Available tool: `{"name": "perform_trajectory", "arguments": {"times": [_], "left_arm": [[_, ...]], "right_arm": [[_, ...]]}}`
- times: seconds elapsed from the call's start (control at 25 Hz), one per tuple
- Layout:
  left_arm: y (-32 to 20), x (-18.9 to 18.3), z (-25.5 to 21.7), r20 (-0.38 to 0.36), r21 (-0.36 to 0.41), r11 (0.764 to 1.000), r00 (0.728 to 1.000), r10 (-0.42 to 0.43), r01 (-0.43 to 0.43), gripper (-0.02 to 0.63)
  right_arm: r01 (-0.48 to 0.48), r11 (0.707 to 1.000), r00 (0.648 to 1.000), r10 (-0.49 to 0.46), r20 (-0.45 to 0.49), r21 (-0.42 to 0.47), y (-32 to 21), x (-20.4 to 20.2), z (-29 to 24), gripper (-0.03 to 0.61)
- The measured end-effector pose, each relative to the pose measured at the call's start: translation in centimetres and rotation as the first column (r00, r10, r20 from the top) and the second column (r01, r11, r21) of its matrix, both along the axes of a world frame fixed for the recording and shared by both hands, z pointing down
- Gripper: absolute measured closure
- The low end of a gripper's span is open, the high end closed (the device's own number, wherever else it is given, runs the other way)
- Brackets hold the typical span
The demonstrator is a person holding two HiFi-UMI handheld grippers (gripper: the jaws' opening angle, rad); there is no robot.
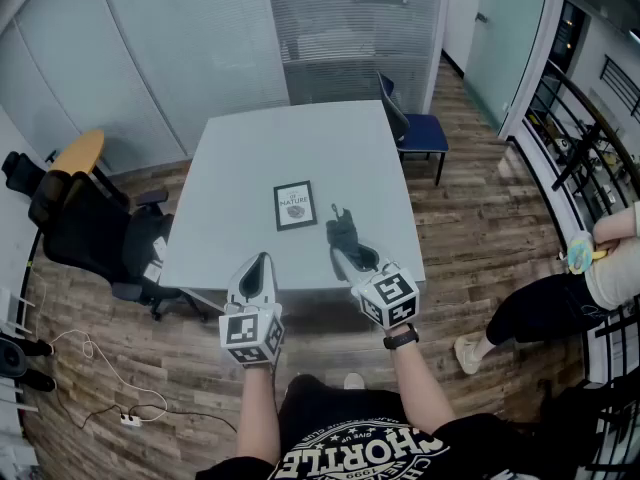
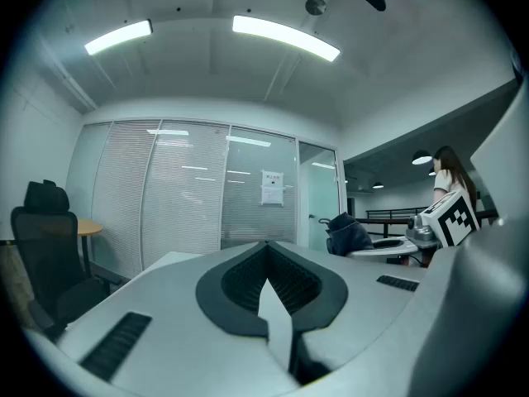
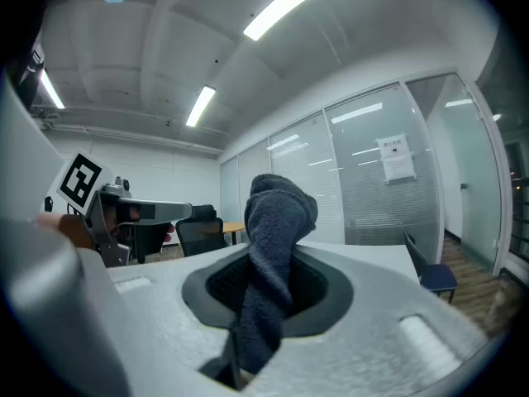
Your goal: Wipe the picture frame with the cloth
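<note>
A small black picture frame point(image 1: 295, 205) with a white print lies flat near the middle of the pale grey table point(image 1: 240, 168). My right gripper point(image 1: 345, 253) hovers over the table's near edge, shut on a dark grey cloth point(image 1: 343, 231) that sticks up from its jaws point(image 3: 273, 255). The left gripper point(image 1: 258, 265) is held beside it, a little nearer me, shut and empty point(image 2: 266, 292). Both grippers point up and away, so neither gripper view shows the frame.
A black office chair point(image 1: 85, 230) stands left of the table, a blue chair point(image 1: 415, 128) at its far right. Another person point(image 1: 575, 288) sits at the right. Cables point(image 1: 110, 388) lie on the wood floor at the left. Glass walls close the back.
</note>
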State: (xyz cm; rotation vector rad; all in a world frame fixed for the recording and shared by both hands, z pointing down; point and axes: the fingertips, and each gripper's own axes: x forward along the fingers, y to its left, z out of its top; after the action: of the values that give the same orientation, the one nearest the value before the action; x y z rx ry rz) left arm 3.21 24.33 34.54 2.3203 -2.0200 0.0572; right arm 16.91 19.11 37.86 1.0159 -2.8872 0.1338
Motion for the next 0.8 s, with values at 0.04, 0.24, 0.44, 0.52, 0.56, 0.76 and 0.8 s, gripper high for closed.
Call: {"name": "perform_trajectory", "arguments": {"times": [0.04, 0.24, 0.44, 0.52, 0.56, 0.76, 0.8], "left_arm": [[-0.1, 0.3, 0.3, -0.001, -0.007, 1.000, 1.000, -0.004, 0.004, 0.617], [-1.5, 0.5, 1.8, -0.025, -0.039, 0.999, 0.999, -0.022, 0.021, 0.617], [-4.9, -1.2, 2.7, -0.057, -0.036, 0.999, 0.998, -0.005, 0.003, 0.617], [-6.9, -2.4, 3.4, -0.065, -0.038, 0.999, 0.998, 0.003, -0.006, 0.617], [-7.9, -3.0, 3.7, -0.067, -0.040, 0.999, 0.998, 0.009, -0.011, 0.617], [-14.3, -6.5, 4.5, -0.066, -0.039, 0.998, 0.997, 0.036, -0.039, 0.617], [-15.8, -7.2, 4.5, -0.064, -0.039, 0.998, 0.997, 0.039, -0.042, 0.617]], "right_arm": [[0.007, 1.000, 1.000, -0.007, -0.005, -0.002, -0.1, 0.1, 0.3, 0.502], [0.016, 1.000, 1.000, -0.016, -0.007, -0.020, -1.4, -0.4, 1.1, 0.502], [0.005, 0.999, 1.000, -0.005, 0.003, -0.054, -4.9, -2.6, 2.2, 0.502], [-0.007, 0.998, 1.000, 0.007, -0.005, -0.064, -6.5, -3.5, 3.0, 0.502], [-0.014, 0.998, 1.000, 0.014, -0.009, -0.067, -7.5, -4.1, 3.3, 0.502], [-0.052, 0.996, 0.998, 0.049, -0.036, -0.067, -13.4, -7.8, 3.5, 0.503], [-0.062, 0.996, 0.997, 0.060, -0.040, -0.065, -14.7, -8.7, 3.3, 0.503]]}}
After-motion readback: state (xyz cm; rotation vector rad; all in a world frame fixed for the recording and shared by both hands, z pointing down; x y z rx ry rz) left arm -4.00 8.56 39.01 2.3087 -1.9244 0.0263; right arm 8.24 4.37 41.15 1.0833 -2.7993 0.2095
